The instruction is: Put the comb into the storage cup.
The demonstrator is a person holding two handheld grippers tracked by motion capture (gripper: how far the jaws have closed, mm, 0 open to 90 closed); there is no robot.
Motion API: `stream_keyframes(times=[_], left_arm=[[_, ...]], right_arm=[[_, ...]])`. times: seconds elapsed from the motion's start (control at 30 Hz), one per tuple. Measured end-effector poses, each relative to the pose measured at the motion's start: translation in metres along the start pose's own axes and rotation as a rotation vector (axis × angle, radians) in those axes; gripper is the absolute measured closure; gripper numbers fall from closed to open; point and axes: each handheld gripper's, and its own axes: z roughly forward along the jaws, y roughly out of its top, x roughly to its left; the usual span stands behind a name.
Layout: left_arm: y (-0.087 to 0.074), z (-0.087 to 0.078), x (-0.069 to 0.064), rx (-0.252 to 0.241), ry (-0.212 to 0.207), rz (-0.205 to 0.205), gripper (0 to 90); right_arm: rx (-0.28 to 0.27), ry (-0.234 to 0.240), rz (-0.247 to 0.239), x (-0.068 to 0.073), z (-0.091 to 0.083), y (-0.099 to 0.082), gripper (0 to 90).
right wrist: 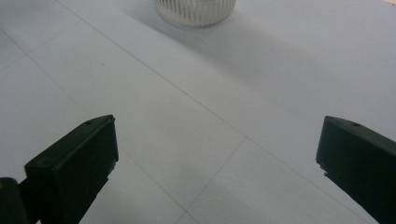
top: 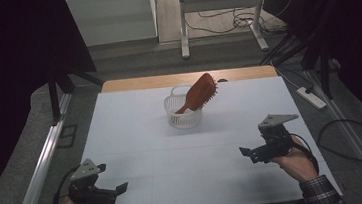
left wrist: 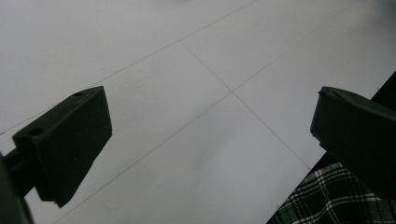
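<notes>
Tongs (right wrist: 217, 154) gape wide over the white table (right wrist: 261, 84) — basket (right wrist: 196, 10) well beyond.

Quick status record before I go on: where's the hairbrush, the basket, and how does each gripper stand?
hairbrush: brown wooden, leaning tilted in the basket, handle down, bristled head sticking out above the rim toward the right
basket: small white slatted one, upright, far middle of the table
table: white top with thin seam lines
left gripper: open, holding nothing, near the table's near left edge
right gripper: open, holding nothing, near right, pointed toward the basket
</notes>
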Motion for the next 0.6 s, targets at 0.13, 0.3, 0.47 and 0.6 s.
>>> stream_keyframes(times=[0.13, 0.3, 0.47, 0.6], left_arm=[[0.000, 0.000, 0.000, -0.001, -0.001, 0.000, 0.0], [0.000, 0.000, 0.000, -0.003, -0.003, -0.001, 0.0], [0.000, 0.000, 0.000, -0.002, -0.003, 0.000, 0.0], [0.000, 0.000, 0.000, -0.002, -0.004, 0.000, 0.0]], right_arm=[[0.000, -0.001, 0.013, -0.001, -0.003, -0.005, 0.0], [0.000, -0.028, 0.027, -0.001, -0.008, -0.012, 0.0], [-0.002, -0.041, 0.044, -0.003, -0.014, -0.019, 0.0], [0.000, -0.045, 0.057, -0.005, -0.019, -0.026, 0.0]])
